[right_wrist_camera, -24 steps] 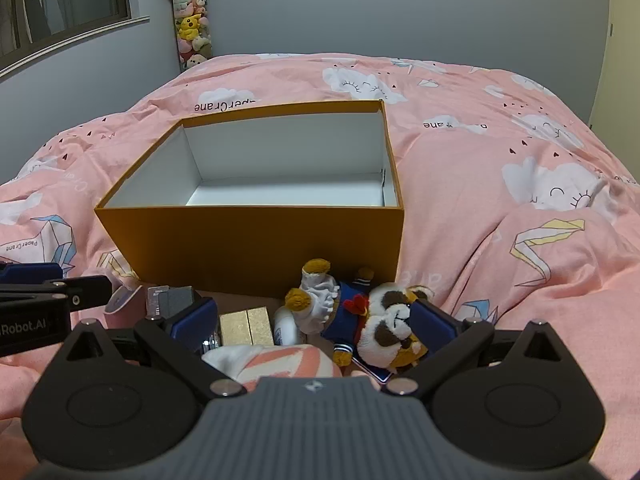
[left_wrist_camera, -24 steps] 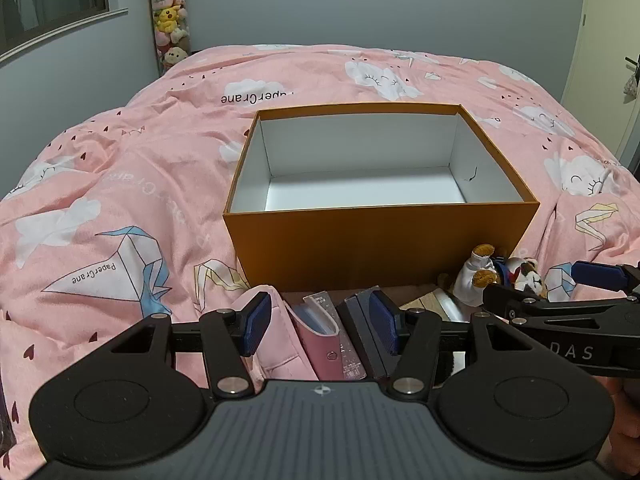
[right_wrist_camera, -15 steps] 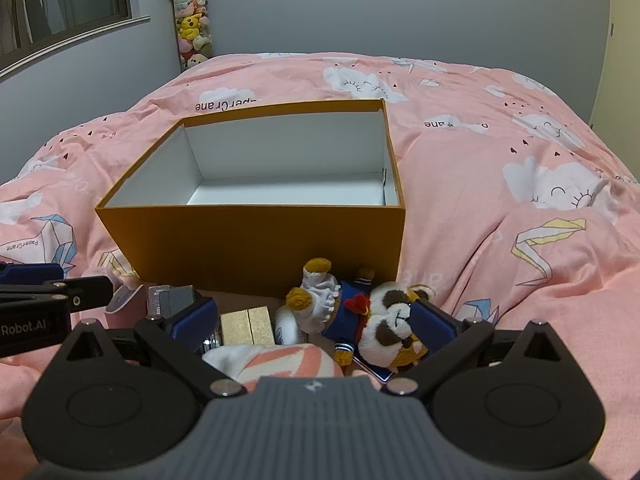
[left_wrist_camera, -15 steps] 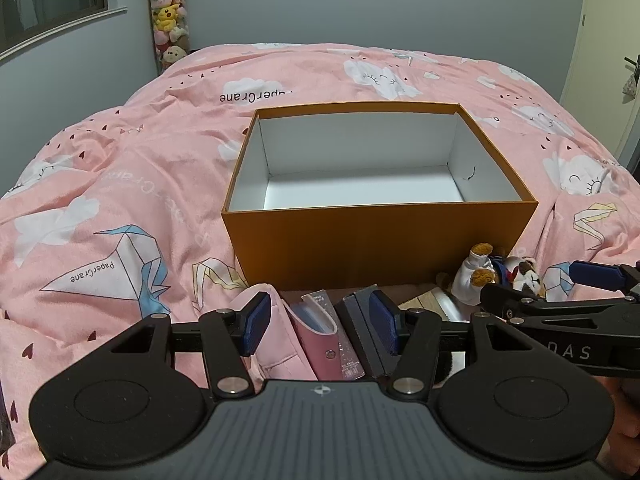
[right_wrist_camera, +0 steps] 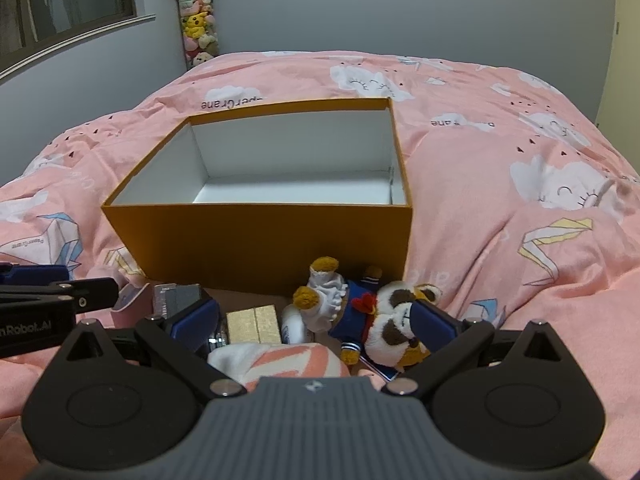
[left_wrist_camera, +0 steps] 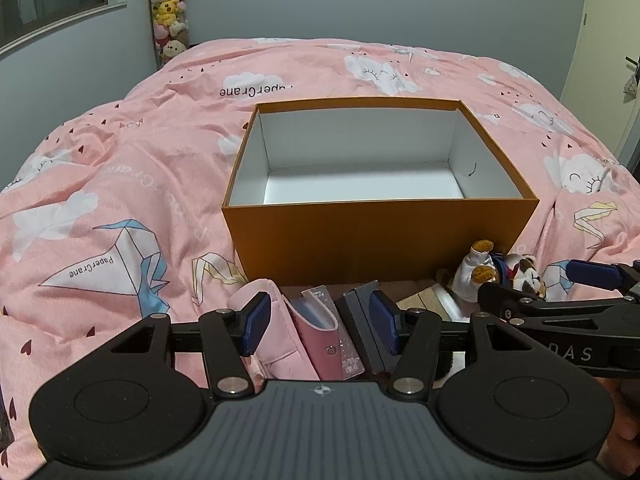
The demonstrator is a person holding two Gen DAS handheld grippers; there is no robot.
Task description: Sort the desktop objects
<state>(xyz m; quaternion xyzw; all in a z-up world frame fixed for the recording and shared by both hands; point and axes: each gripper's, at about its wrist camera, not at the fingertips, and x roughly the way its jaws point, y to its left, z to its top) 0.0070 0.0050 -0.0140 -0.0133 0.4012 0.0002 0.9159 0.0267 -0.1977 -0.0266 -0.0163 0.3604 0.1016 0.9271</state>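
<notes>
One orange box [left_wrist_camera: 380, 236] with a bare white interior is set on the pink duvet [left_wrist_camera: 120, 184]. Just before it are heaped a plush panda [right_wrist_camera: 396, 320], pink wallet [left_wrist_camera: 316, 332] and gold box [right_wrist_camera: 254, 322]. Both the left gripper [left_wrist_camera: 320, 322] and right gripper [right_wrist_camera: 316, 320] are held open, gripping nothing.

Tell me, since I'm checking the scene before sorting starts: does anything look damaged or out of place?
Little stands out. The orange cardboard box sits upright and holds nothing, with a small dark squiggle on its white inner right wall. The sailor-suited plush toy lies toppled among the clutter in front of it.
</notes>
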